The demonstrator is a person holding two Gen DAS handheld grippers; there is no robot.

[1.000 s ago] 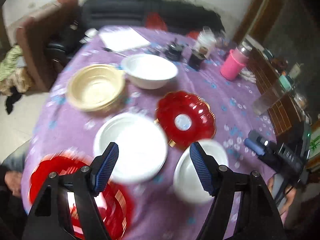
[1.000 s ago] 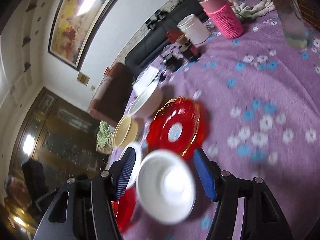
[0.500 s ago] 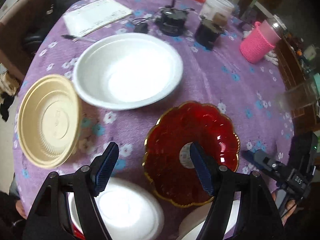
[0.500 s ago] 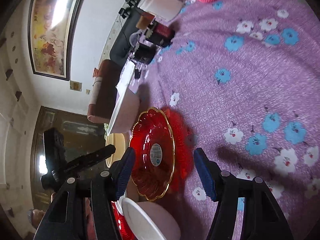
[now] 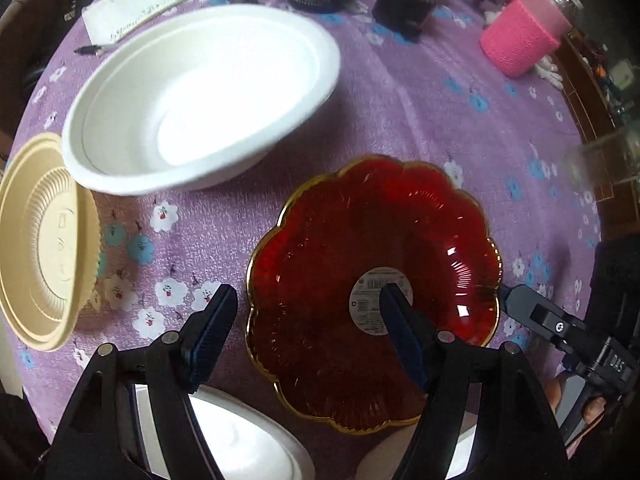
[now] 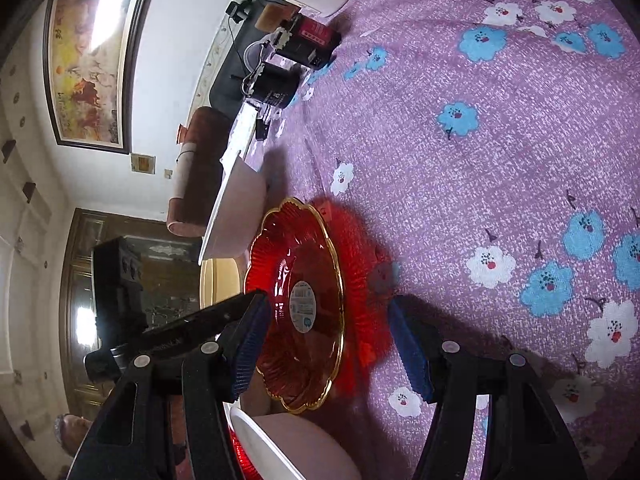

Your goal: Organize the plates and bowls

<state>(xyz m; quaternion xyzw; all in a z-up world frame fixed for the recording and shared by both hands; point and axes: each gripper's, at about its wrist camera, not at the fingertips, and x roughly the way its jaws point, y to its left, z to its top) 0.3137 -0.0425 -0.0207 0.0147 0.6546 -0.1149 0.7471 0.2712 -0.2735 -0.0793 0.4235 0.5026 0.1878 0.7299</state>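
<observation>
The left gripper [image 5: 306,334], jaws spread and empty, looks down on the red plate [image 5: 372,284] mid-tabletop, while the right gripper [image 6: 326,346], also spread, alone shows a framed painting [image 6: 94,50] far left.

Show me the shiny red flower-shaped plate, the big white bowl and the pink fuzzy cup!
Red scalloped glass plate [image 5: 340,240], left wrist view, ribbed inner surface.
Large white bowl [image 5: 192,92], left wrist view, inside.
Pink knitted-sleeve cup [image 5: 516,44], left wrist view, sleeve.
</observation>
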